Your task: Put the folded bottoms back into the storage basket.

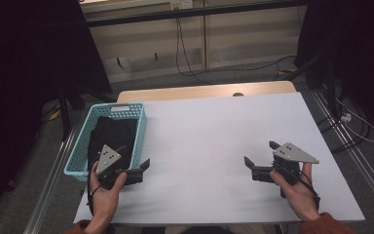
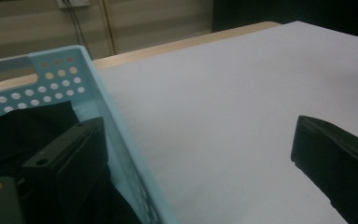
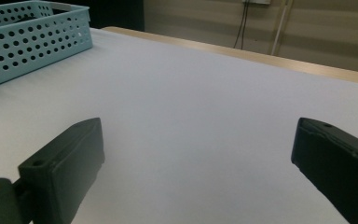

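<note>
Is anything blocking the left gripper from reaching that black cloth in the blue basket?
Only the basket's near wall. The left gripper straddles it, jaws open, one jaw over the black cloth and the other over the table. The basket has no lid, so the cloth is reachable from above.

A lab or test room, by the look; black curtains [image 1: 19,73] flank a white-topped table [image 1: 214,136]; loose cables [image 1: 185,53] trail over grey floor; metal rails [image 1: 355,156] run alongside.
</note>
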